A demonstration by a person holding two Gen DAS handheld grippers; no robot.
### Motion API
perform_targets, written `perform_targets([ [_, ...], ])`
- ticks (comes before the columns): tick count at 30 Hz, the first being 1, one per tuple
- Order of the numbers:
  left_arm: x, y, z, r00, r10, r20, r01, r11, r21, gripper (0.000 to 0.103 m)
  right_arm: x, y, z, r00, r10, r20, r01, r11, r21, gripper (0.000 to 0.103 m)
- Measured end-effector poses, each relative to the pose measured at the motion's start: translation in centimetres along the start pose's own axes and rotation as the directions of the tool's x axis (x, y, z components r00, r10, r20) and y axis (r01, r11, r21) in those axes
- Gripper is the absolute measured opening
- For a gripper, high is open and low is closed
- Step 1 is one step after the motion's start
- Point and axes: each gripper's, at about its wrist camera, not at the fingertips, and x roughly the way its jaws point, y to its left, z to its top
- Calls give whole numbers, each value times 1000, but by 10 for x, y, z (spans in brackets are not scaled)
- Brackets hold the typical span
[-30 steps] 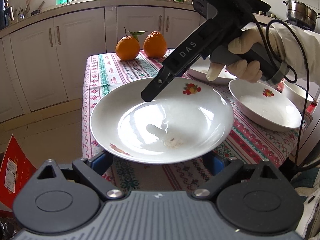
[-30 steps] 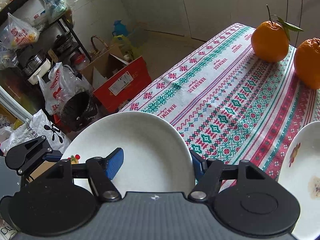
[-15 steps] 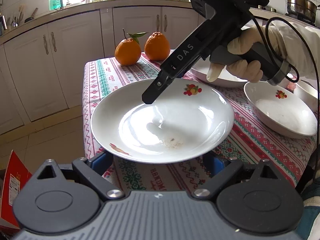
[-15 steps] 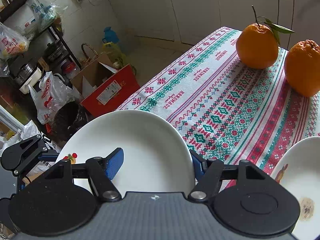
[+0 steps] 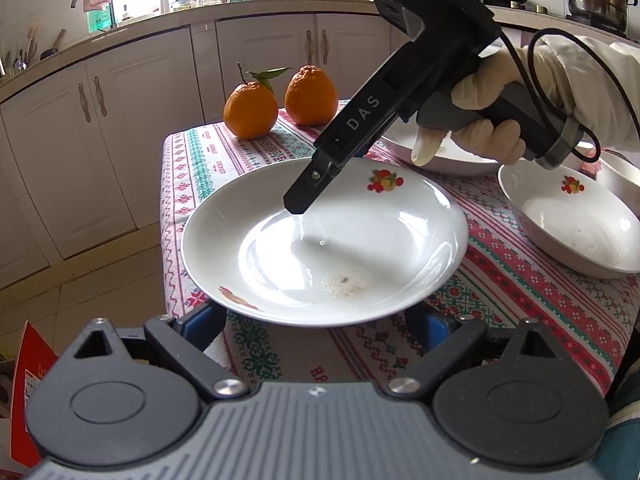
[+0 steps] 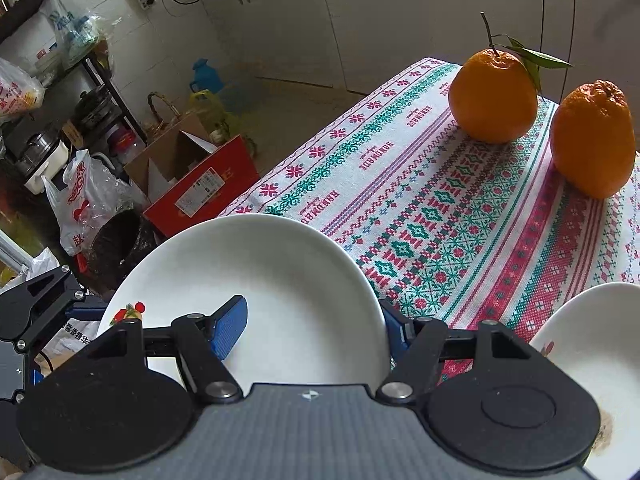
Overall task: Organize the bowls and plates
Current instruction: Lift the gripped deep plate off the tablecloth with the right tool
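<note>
- The white plate (image 5: pixel 324 240) is held over the near corner of the cloth-covered counter (image 5: pixel 520 280), apparently for carrying to a stack.
- Its far rim is pinched by the right gripper (image 6: pixel 312 320), one pad inside, one outside.
- The left gripper (image 5: pixel 316 320) is spread wide beneath the near edge, seemingly as support.
- A second dish (image 5: pixel 576 224) is seen beside it.

"DAS" in white capitals on the black body of the right gripper (image 5: pixel 298 204) | woven repeat lettering in the tablecloth (image 6: pixel 420 208) band ahead of the right gripper (image 6: pixel 312 326), too distorted to read surely
</note>
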Motion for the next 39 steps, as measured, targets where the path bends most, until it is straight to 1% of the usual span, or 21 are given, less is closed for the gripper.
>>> perform_targets([
  [12,5,-1,1,1000,-8,-16,8,1000,-4,96,1,1,-1,1000,-12,5,12,1000,-15,76],
  [19,7,0,3,1000,-7,-22,7,1000,-3,96,3,2,0,1000,-2,4,2,1000,-12,81],
  [21,7,-1,3,1000,1,-22,-1,1000,0,97,3,2,1,1000,5,4,-5,1000,-4,84],
  [26,5,-4,2,1000,15,-21,-15,1000,5,97,-1,4,-1,1000,-20,14,20,1000,-14,101],
  [28,4,-6,2,1000,20,-20,-19,1000,3,97,-4,5,-2,1000,-22,20,22,1000,-13,103],
  [32,0,-9,2,999,25,-25,-25,1000,2,98,-14,8,-6,999,-36,30,37,999,-18,103],
  [39,-22,-20,-2,999,36,-30,-36,999,-12,98,-54,25,-28,994,-67,89,70,997,-42,103],
])
